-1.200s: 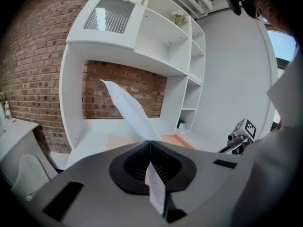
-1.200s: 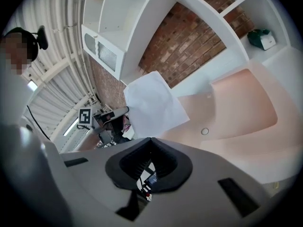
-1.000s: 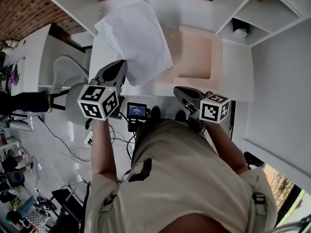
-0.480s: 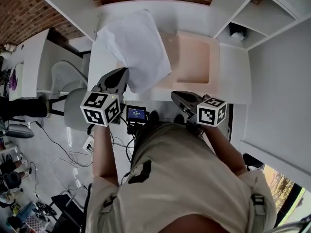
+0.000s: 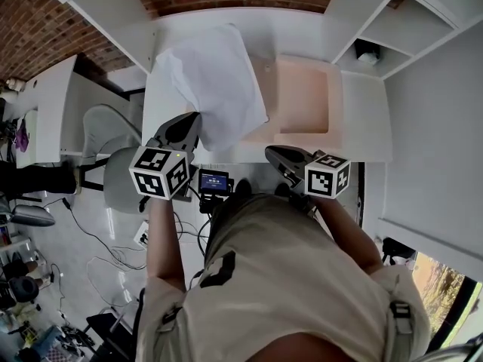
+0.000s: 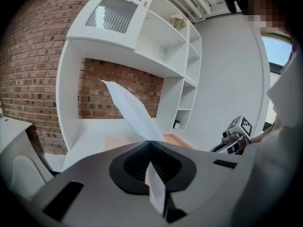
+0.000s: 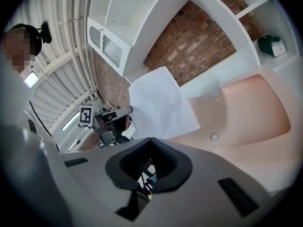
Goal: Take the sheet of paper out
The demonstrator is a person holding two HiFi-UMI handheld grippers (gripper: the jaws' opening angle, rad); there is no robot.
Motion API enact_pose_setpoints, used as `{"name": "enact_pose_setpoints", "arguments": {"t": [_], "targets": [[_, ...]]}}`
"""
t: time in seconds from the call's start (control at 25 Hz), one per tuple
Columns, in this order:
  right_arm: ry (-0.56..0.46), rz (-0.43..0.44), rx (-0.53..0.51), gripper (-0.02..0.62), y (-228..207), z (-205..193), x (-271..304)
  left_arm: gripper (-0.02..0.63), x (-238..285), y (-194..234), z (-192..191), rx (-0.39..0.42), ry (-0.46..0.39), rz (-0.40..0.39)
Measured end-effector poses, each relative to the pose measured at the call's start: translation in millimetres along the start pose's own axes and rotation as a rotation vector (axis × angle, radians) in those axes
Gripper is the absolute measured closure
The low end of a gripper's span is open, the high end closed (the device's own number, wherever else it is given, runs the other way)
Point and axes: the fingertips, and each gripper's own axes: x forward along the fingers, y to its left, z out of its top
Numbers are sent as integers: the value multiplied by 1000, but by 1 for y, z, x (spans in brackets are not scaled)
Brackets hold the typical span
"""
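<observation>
The left gripper is clamped tight on a corner of the thin, limp white sheet. It holds the sheet tilted above the smooth pink folder on the white desk. The right gripper has its jaws together and is empty.

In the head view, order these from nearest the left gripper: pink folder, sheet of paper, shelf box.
1. sheet of paper, held in the left gripper
2. pink folder, on the desk
3. shelf box, far right cubby
</observation>
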Motion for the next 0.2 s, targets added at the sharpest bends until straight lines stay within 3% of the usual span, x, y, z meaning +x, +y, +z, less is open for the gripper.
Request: {"name": "enact_pose_setpoints", "arguments": {"t": [0.2], "targets": [[4, -4, 34, 571, 8, -8, 12, 591, -7, 13, -13, -13, 30, -5]]}}
